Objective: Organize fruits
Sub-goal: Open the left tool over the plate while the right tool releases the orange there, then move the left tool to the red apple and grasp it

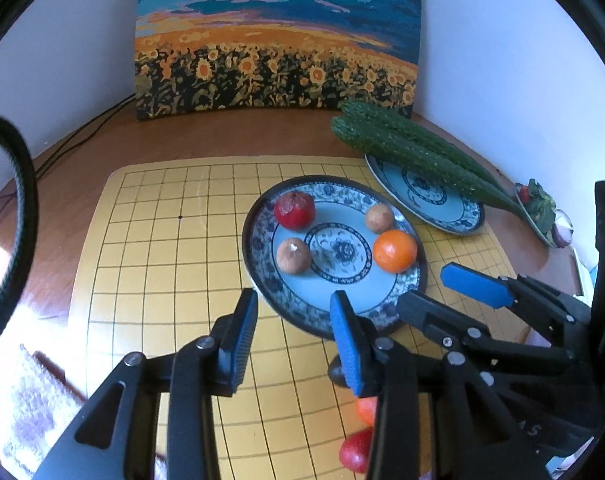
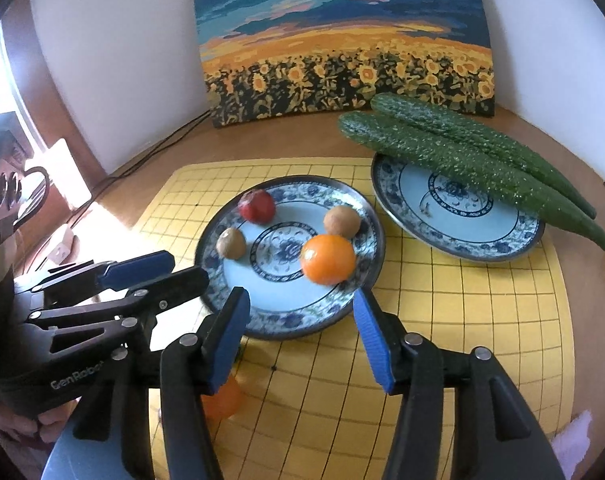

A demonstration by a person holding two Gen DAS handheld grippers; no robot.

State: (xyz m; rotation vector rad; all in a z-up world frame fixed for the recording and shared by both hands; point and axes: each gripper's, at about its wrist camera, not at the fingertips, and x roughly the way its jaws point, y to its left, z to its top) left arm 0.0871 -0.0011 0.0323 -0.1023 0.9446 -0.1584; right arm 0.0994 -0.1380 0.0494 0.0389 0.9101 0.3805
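Observation:
A blue-patterned plate (image 1: 262, 284) (image 2: 286, 320) on the yellow grid board holds a red fruit (image 1: 294, 210) (image 2: 257, 206), two brown kiwis (image 1: 293, 255) (image 1: 379, 217) and an orange (image 1: 395, 251) (image 2: 327, 259). My left gripper (image 1: 293, 308) (image 2: 188, 268) hovers over the plate's near rim, open, with nothing between its blue pads. Just right of it, my right gripper (image 2: 301, 304) (image 1: 424, 286) stands open and empty, near the orange. Another orange fruit (image 1: 366, 408) (image 2: 222, 400) and a red fruit (image 1: 354, 454) lie on the board under the fingers, partly hidden.
A second patterned plate (image 1: 454, 216) (image 2: 474, 236) at the back right carries two long cucumbers (image 1: 422, 152) (image 2: 462, 160). A sunflower painting (image 1: 278, 48) leans on the wall behind. Cables (image 1: 82, 136) run along the back left. A small dish of greens (image 1: 540, 208) sits far right.

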